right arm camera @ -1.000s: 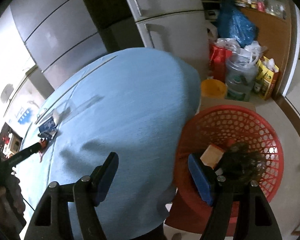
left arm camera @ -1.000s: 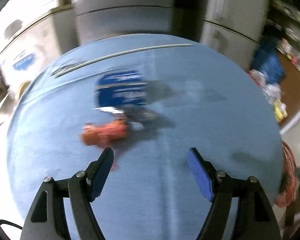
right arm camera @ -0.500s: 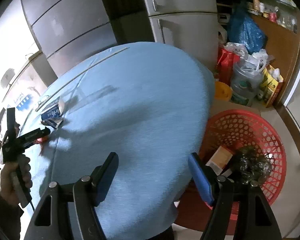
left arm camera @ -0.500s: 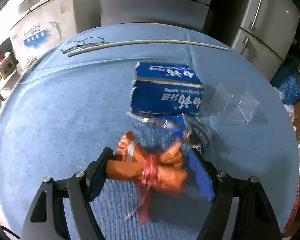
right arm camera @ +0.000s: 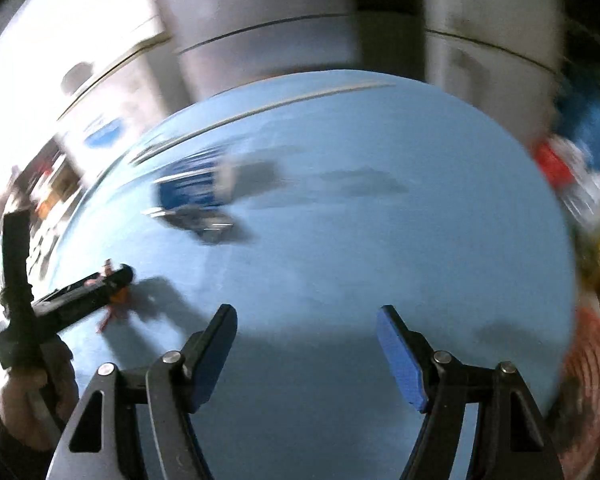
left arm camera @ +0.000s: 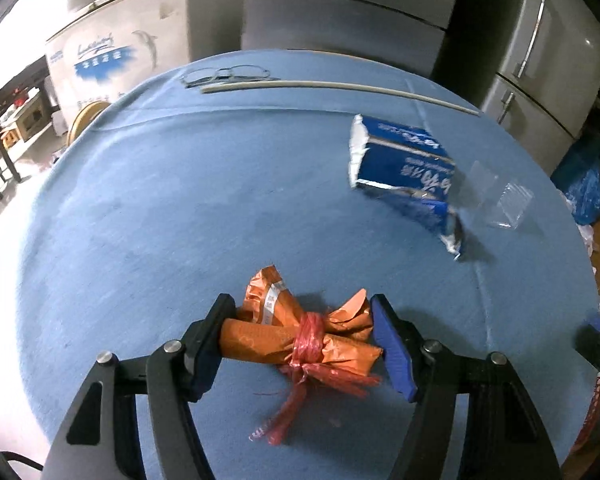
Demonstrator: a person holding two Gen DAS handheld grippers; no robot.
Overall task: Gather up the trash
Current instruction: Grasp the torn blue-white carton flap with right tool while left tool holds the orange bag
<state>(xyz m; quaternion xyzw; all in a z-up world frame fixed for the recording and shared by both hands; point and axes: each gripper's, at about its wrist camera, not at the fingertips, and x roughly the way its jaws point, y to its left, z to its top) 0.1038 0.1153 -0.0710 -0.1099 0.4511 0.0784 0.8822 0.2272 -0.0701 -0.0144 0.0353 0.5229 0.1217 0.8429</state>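
Note:
An orange wrapper bundle (left arm camera: 296, 334) tied with red string lies on the blue tablecloth (left arm camera: 180, 208). My left gripper (left arm camera: 302, 340) has a finger on each side of it, both touching its ends, and it rests on the cloth. A torn blue carton (left arm camera: 404, 160) and a clear plastic tray (left arm camera: 496, 204) lie at the far right. My right gripper (right arm camera: 306, 350) is open and empty over the table. In the blurred right wrist view, the left gripper (right arm camera: 112, 284) shows at the left and the blue carton (right arm camera: 188, 190) shows beyond it.
Glasses (left arm camera: 228, 75) and a long pale stick (left arm camera: 340, 90) lie at the table's far edge. Grey fridges (left arm camera: 540, 64) and a white freezer (left arm camera: 116, 52) stand behind. The red basket (right arm camera: 592, 384) is off the table's right side.
My left gripper has closed in around the orange bundle and turned left. My right gripper has swung left from the red basket toward the table's middle.

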